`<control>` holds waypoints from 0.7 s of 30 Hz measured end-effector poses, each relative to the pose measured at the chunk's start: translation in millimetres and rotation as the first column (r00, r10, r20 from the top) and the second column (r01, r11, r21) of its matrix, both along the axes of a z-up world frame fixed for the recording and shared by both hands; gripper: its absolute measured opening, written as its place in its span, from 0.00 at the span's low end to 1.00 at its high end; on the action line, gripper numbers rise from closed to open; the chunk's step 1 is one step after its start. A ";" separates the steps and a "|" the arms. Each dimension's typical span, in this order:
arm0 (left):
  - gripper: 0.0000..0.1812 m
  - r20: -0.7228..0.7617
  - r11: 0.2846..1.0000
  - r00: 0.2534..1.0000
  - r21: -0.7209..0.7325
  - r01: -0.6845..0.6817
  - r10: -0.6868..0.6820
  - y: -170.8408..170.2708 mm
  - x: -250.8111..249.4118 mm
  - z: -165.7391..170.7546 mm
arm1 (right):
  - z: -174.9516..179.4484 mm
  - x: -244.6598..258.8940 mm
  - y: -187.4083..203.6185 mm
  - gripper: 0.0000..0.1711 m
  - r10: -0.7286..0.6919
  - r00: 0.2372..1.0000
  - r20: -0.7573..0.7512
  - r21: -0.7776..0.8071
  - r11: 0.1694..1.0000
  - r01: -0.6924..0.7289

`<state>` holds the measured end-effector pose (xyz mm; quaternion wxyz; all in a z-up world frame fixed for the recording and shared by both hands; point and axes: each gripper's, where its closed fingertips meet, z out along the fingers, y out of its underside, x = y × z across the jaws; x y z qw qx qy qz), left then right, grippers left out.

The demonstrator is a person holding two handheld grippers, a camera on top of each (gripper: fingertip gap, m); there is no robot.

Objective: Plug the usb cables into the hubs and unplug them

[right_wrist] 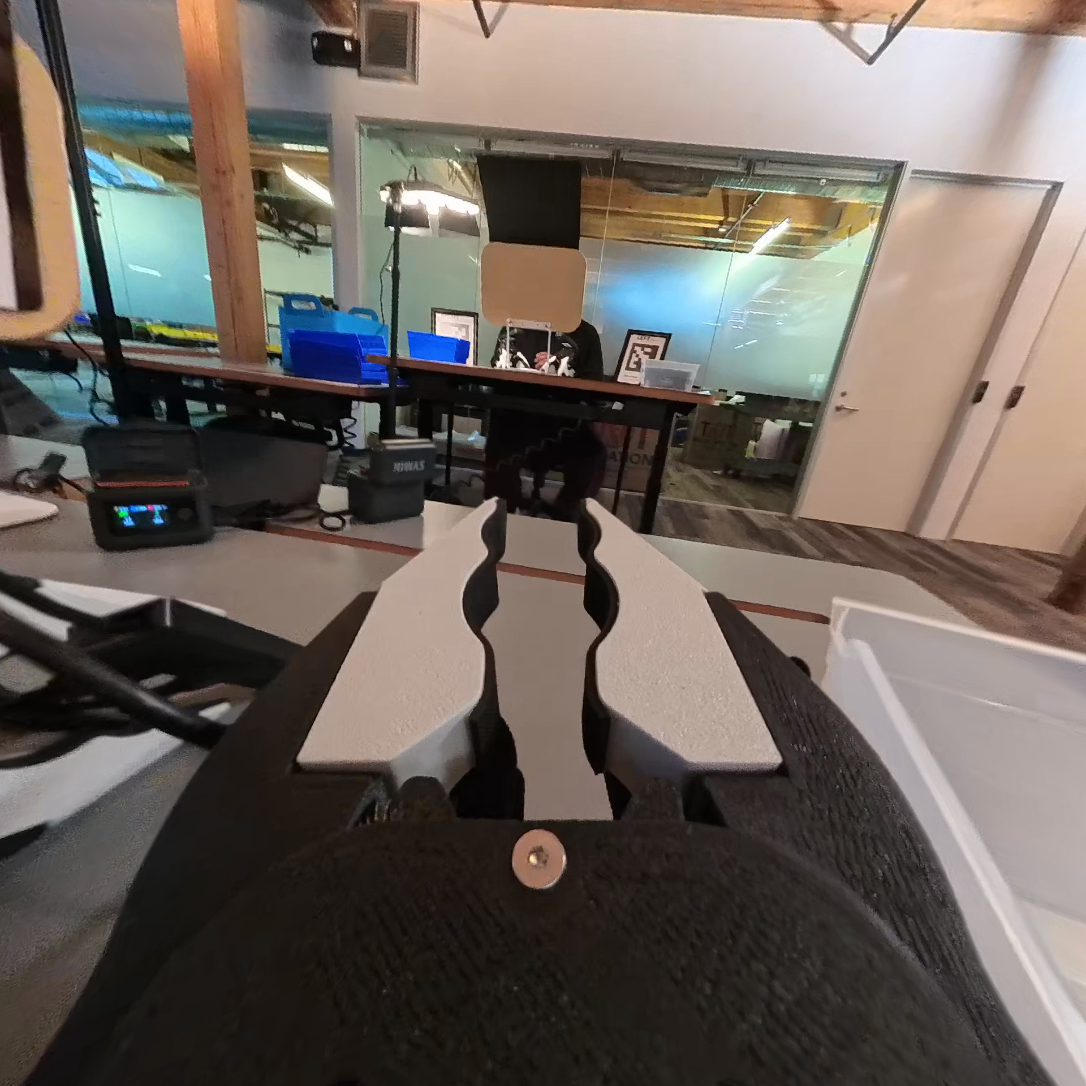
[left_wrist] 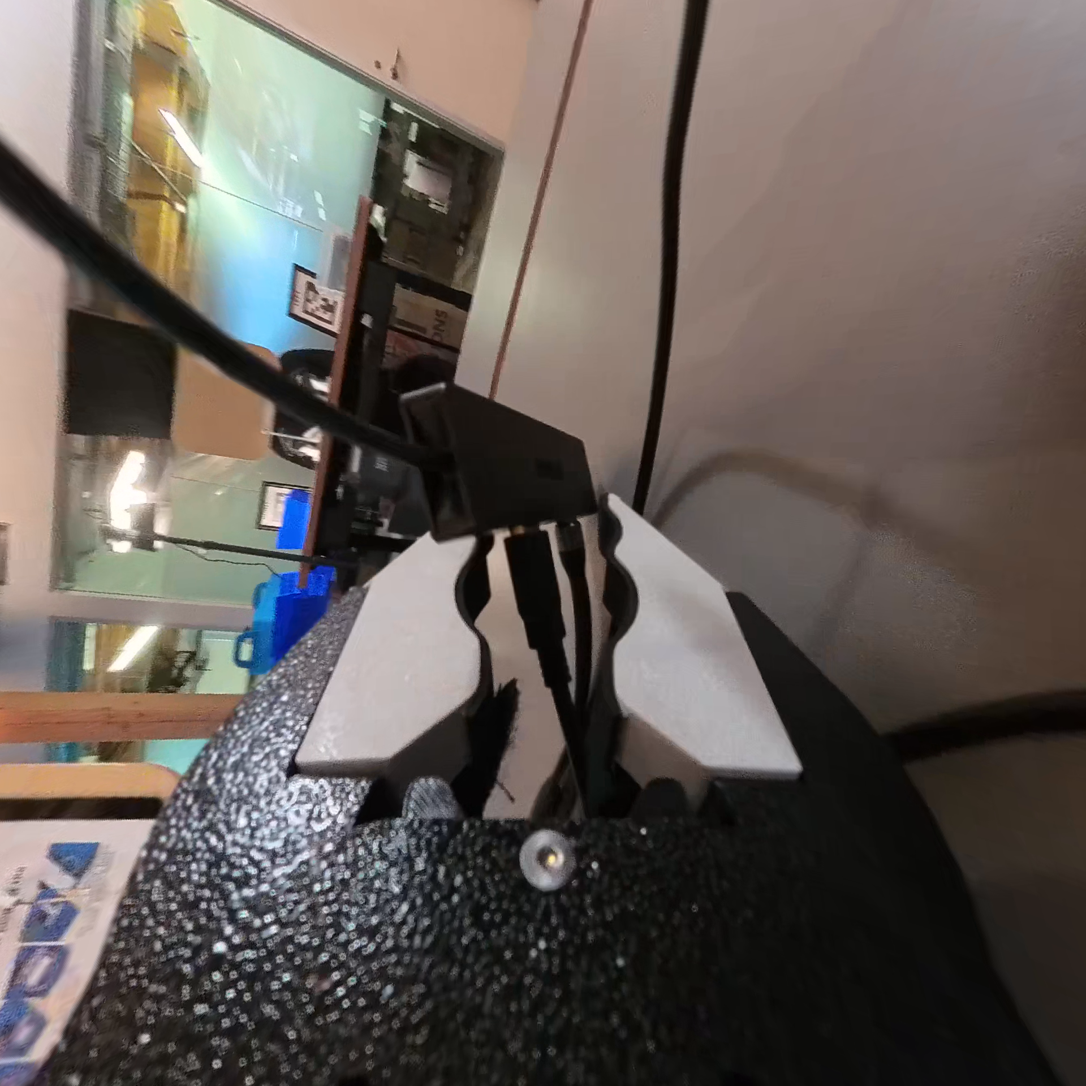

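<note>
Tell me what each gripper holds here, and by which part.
The left gripper has a black USB hub at its fingertips, cables plugged in; whether it actually clamps the hub's lower edge cannot be told. The right gripper is open, holding nothing.

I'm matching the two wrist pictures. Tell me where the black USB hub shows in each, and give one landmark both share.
Left wrist view: the black USB hub sits mid-frame at the tips of the left gripper, with cables plugged into its near side running down between the fingers.
Right wrist view: the hub cannot be made out; only a tangle of black cables at the left edge.
Shared landmark: the blue bins before the glass wall.
</note>
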<state>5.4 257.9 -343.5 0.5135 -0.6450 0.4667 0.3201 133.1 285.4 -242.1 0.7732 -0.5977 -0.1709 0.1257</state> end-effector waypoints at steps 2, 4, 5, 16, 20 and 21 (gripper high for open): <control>0.09 0.045 0.999 0.999 -0.037 -0.002 0.004 -4.8 -4.0 -0.1 | -2.0 -0.4 -3.4 0.13 0.006 0.999 0.053 -0.027 1.000 -0.004; 0.06 0.092 1.000 0.996 -0.018 0.018 -0.016 -7.5 -4.6 8.5 | -3.8 -4.0 -6.2 0.15 0.036 0.995 0.097 -0.079 0.996 -0.028; 0.05 0.105 0.999 0.994 0.043 0.007 -0.011 -7.4 -8.4 20.5 | -3.3 -4.8 -6.2 0.15 0.047 0.994 0.100 -0.106 0.994 -0.036; 0.04 -0.367 0.861 0.916 0.401 0.311 -0.160 -45.1 34.6 62.4 | 2.1 -83.4 -76.8 0.35 0.530 0.411 -0.742 -0.346 0.222 -0.911; 0.04 -0.364 0.860 0.916 0.400 0.316 -0.167 -44.1 38.0 61.8 | -0.4 -76.2 -62.5 0.28 0.369 0.335 -0.867 -0.274 0.208 -0.939; 0.05 -0.339 0.860 0.927 0.414 0.300 -0.160 -43.5 35.8 65.2 | -3.7 -74.6 -59.7 0.30 0.379 0.385 -0.842 -0.313 0.239 -0.919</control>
